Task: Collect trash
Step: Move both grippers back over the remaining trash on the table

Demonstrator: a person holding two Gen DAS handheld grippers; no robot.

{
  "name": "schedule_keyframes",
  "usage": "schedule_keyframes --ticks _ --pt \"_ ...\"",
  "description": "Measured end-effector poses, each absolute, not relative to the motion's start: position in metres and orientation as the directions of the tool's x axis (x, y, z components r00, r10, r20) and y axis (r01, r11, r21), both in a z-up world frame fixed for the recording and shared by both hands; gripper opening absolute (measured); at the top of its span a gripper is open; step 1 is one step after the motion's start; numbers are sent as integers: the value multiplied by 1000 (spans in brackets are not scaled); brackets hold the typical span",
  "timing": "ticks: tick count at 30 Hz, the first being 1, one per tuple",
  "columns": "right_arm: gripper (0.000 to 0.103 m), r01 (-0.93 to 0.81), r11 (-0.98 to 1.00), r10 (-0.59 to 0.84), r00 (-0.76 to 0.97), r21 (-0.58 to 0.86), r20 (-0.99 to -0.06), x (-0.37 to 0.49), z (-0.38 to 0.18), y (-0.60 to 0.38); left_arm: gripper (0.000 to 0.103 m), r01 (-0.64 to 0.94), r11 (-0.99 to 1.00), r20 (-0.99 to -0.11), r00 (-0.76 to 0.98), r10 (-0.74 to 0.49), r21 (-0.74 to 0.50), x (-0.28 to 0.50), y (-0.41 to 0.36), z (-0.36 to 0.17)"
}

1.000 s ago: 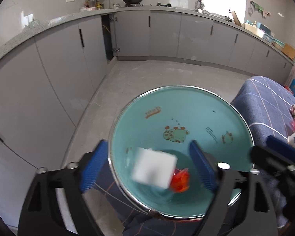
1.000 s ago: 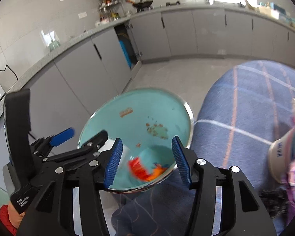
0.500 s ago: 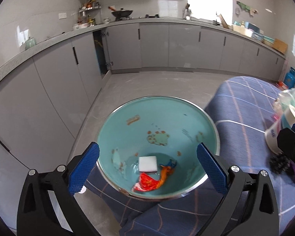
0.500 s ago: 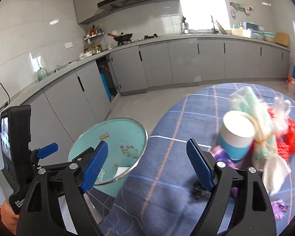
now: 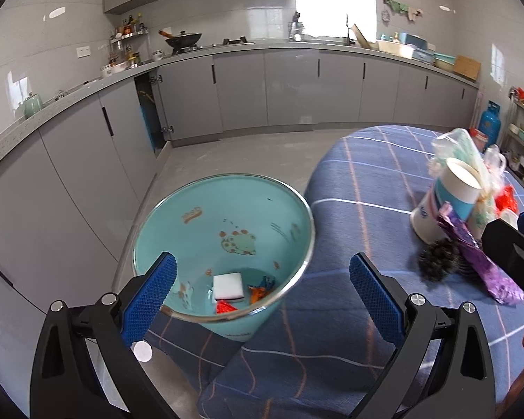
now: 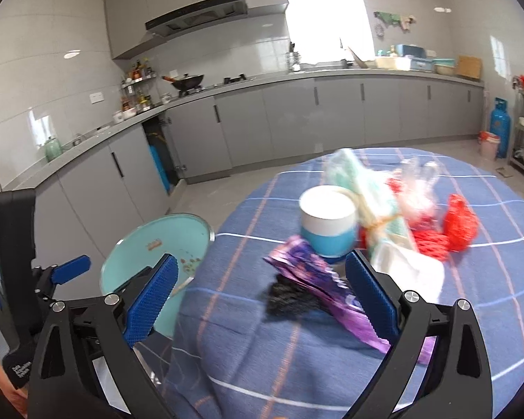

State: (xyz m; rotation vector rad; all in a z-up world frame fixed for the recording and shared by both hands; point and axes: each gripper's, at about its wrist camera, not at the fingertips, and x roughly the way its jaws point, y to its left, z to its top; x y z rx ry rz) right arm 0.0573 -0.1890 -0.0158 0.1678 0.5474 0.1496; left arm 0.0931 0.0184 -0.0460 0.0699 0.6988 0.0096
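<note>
Right wrist view: right gripper [image 6: 258, 291] has just been opening, jaws wide and empty, purple wrapper [image 6: 318, 281] lying between them; bin [image 5: 223, 244] sits under left gripper [image 5: 262, 291], equally wide, empty; approach low, pinch wrapper only.

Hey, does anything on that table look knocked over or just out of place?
Yes. A paper cup leans tilted in a jumble of litter on the tablecloth, propped on a purple wrapper beside a black clump and red netting. It hardly looks stable.
</note>
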Motion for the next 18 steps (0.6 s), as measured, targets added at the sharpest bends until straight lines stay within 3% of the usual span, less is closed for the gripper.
schedule_keyframes --ticks 18 --pt "95 86 978 24 860 190 -510 6 -34 -253 97 197 978 -664 740 -106 63 60 -56 -56"
